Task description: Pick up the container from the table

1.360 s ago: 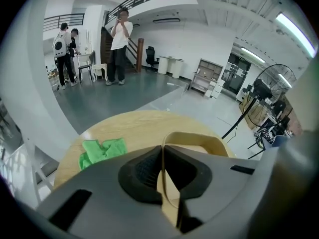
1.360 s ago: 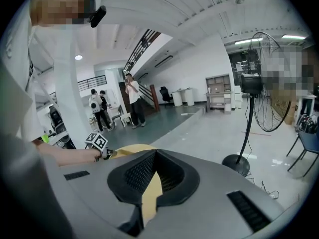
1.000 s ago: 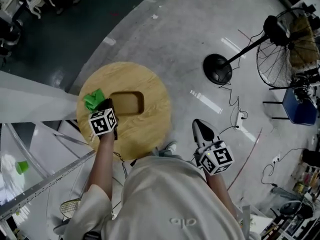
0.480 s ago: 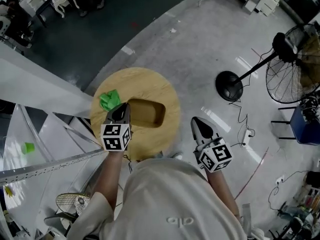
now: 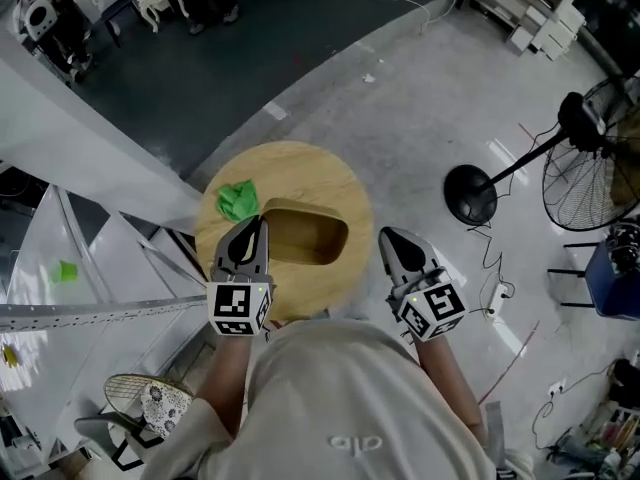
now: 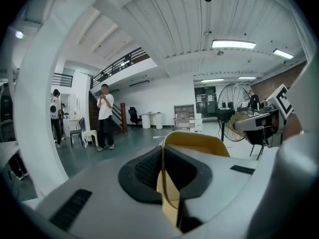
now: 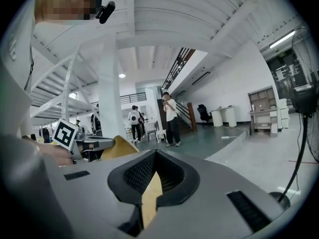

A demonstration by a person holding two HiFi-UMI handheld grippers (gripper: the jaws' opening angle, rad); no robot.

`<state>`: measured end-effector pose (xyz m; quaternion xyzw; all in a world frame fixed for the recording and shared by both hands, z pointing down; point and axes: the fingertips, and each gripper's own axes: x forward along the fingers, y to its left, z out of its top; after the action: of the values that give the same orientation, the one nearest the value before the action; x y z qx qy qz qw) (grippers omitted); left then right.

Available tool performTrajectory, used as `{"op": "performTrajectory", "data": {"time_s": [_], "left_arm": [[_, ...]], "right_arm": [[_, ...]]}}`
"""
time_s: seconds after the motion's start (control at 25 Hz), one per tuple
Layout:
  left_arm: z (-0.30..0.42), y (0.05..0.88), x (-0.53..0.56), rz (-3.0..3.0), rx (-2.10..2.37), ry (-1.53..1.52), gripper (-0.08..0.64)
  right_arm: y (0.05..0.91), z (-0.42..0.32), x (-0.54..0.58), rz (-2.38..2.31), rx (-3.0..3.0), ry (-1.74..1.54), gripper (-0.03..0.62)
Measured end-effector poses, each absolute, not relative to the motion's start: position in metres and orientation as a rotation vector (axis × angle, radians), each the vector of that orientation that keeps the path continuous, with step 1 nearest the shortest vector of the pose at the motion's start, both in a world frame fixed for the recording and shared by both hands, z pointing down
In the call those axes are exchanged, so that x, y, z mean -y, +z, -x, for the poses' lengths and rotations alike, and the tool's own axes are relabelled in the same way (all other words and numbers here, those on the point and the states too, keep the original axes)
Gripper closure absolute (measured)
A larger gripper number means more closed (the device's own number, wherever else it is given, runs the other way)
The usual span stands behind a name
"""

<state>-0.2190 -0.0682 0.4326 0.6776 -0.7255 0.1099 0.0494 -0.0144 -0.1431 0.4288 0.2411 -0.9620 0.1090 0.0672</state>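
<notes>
Seems to be a big open workshop hall: polished concrete floor (image 5: 400,88), pedestal fan (image 5: 578,123) right, mezzanine railing (image 6: 122,62) far off.

A crumpled green cloth (image 5: 238,200) lies just ahead of the left gripper (image 5: 250,236), a little to its left. Ahead and to the right of the right gripper (image 5: 393,238) stands a black pedestal fan (image 5: 520,160), its round base (image 5: 470,194) nearer that gripper and its wire cage (image 5: 592,158) farther right. A white power strip (image 5: 497,288) lies right of that gripper, with a blue bin (image 5: 612,280) beyond it. Well ahead of the left gripper stands a person in a white shirt (image 6: 105,116).
</notes>
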Motion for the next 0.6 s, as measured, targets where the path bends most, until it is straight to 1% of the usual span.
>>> {"op": "performTrajectory", "data": {"time_s": [0.28,0.6], "left_arm": [[0.241,0.411,0.038,-2.001,2.367,0.283,0.531],[0.256,0.401,0.022,-1.953,2.437,0.227,0.531]], "right_arm": [[0.41,0.044,0.133,-0.594,2.963,0.26,0.568],[0.398,0.064,0.126,-0.516,3.0,0.195,0.568]]}}
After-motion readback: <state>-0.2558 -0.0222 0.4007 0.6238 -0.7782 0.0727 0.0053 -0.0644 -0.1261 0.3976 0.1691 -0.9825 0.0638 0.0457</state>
